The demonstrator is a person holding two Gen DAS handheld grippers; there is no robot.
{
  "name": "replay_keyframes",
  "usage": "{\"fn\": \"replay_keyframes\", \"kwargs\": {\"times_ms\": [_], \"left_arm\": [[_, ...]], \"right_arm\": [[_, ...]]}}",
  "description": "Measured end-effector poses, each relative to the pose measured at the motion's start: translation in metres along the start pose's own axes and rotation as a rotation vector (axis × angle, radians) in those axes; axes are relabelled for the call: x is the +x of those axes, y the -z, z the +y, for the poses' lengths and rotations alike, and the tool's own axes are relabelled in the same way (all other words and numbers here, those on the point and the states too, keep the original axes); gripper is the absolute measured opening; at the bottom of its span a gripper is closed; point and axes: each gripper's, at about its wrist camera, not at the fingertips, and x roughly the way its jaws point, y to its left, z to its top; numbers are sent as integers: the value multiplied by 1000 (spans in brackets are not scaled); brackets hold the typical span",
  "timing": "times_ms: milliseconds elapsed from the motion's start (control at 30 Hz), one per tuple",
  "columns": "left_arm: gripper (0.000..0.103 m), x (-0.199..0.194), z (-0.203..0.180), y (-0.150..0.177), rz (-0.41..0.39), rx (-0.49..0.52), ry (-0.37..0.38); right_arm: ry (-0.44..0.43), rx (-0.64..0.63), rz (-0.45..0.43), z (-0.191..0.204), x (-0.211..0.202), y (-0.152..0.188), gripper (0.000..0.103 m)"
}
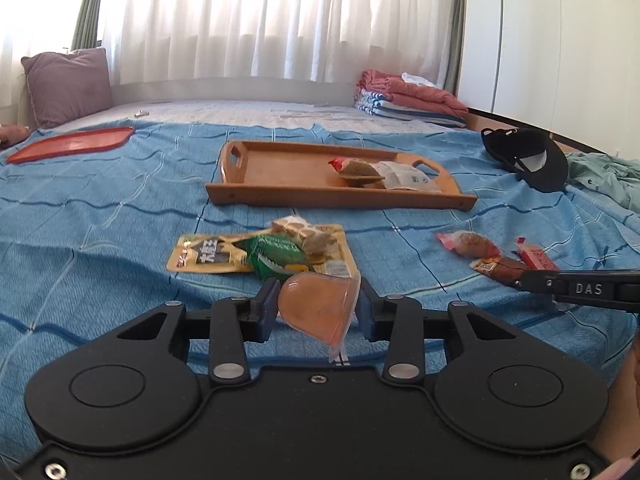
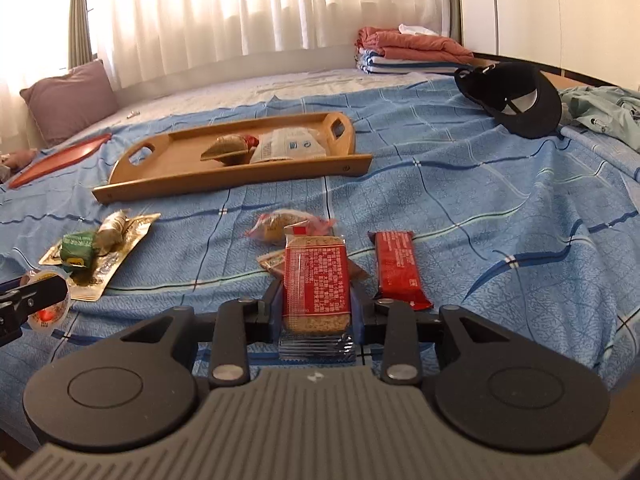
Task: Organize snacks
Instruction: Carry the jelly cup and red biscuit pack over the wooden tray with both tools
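Observation:
My left gripper (image 1: pixel 318 304) is shut on an orange jelly cup (image 1: pixel 316 306), held tilted just above the blue bedspread. My right gripper (image 2: pixel 316 304) is shut on a red-labelled cracker pack (image 2: pixel 314 276); its blue pads press both long sides. A wooden tray (image 1: pixel 280 196) lies further back on the bed with a brown snack (image 1: pixel 354 168) and a white packet (image 1: pixel 404 176) in it. Loose snacks lie in front of the tray: a yellow pouch (image 1: pixel 200 256), a green packet (image 1: pixel 272 254), a pale roll (image 1: pixel 300 232), a pink-wrapped snack (image 2: pixel 286 222) and a dark red bar (image 2: pixel 400 268).
A red tray (image 1: pixel 72 144) rests at the far left near a purple cushion (image 1: pixel 68 84). A black cap (image 1: pixel 528 156) and a pale green garment (image 1: pixel 608 176) lie at the right. Folded blankets (image 1: pixel 408 98) sit at the back under white curtains.

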Motion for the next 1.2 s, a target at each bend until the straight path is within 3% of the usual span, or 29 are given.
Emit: {"fn": "replay_keyframes", "kwargs": {"times_ms": [333, 633, 900, 1200], "left_arm": [[38, 1, -1, -17, -22, 26, -1], [38, 35, 14, -79, 2, -14, 17], [38, 92, 27, -139, 19, -19, 36], [38, 186, 42, -171, 155, -109, 44]], "right_arm": [[0, 2, -51, -4, -9, -17, 38], [-76, 51, -45, -3, 13, -63, 38], [-129, 14, -9, 18, 60, -117, 38], [-132, 22, 91, 18, 135, -178, 38]]}}
